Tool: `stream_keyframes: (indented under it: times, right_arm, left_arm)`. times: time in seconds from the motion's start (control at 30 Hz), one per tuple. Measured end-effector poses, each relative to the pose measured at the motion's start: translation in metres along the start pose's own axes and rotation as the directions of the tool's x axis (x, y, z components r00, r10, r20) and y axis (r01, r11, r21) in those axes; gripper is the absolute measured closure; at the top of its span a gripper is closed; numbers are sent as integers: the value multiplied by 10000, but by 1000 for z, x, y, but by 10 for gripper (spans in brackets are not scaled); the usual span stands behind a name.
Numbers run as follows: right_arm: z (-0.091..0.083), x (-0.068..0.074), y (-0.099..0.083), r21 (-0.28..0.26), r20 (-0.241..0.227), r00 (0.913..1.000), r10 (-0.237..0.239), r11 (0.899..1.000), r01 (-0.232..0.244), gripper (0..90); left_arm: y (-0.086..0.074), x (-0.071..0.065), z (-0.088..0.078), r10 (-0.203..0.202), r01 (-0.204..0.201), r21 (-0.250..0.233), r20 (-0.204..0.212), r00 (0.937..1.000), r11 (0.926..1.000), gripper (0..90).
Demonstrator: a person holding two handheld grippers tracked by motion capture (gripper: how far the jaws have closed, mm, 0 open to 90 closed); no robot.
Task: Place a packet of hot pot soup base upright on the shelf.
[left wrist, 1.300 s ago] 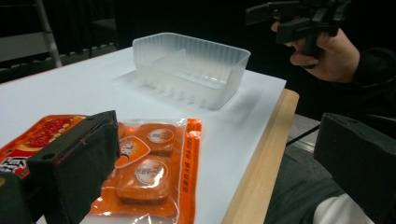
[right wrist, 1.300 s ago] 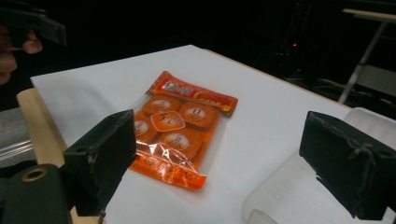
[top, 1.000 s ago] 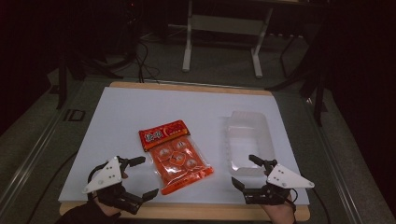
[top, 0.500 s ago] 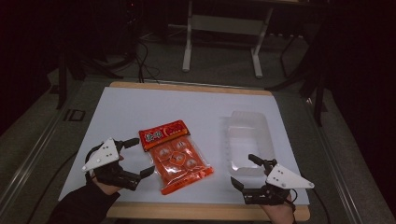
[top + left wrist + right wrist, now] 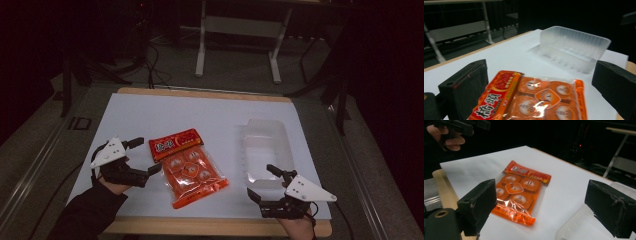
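High view: snack packet (image 5: 188, 167) lies flat mid-desk toward front edge — left gripper (image 5: 142, 157) spread just beside it, prob. lining up; right gripper (image 5: 261, 182) spread by clear tray (image 5: 265, 145), idle.

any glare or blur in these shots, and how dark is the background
High view: white table lit, room behind nearly black. Left gripper view: glare spot on the orange snack packet, near jaws soft, clear plastic tray fairly sharp. Right gripper view: sheen on the packet's clear film, jaws slightly blurred, backdrop dark.

Left gripper (image 5: 148, 156) has moved forward, beside the snack packet (image 5: 188, 167).
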State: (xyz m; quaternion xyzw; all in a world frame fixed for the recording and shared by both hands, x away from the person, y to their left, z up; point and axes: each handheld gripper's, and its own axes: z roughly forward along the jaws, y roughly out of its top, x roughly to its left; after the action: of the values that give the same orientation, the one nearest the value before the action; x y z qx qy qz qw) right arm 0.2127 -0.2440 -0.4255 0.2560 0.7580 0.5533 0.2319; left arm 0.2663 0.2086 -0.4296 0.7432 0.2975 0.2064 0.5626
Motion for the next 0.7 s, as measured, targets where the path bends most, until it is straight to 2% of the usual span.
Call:
stream_keyframes:
  times: [0.07,0.13,0.33,0.47,0.5,0.63,0.7]
  right_arm:
    - [0,1,0,5,29,10000,-32,10000,32,103]
    - [0,1,0,4,-1,10000,-33,10000,33,103]
    - [0,1,0,-56,-22,10000,-15,10000,15,103]
    - [0,1,0,-52,-54,10000,-68,10000,67,103]
    - [0,1,0,-46,-67,9999,-79,10000,79,103]
    - [0,1,0,-44,-1,10000,-51,10000,51,103]
    - [0,1,0,-52,-77,10000,-22,10000,22,103]
  left_arm:
    - [0,3,3,23,-22,19,-143,9999,10000,14]
    - [0,5,5,-7,8,85,-89,10000,10000,14]
    - [-5,20,13,-249,264,290,-501,9984,9992,13]
    - [-9,30,18,-458,484,505,-500,9977,9976,14]
    - [-11,31,20,-457,492,554,-625,9970,9973,14]
    - [-17,40,26,-660,703,798,-559,9963,9943,14]
    - [-20,45,28,-761,818,831,-694,9947,9932,14]
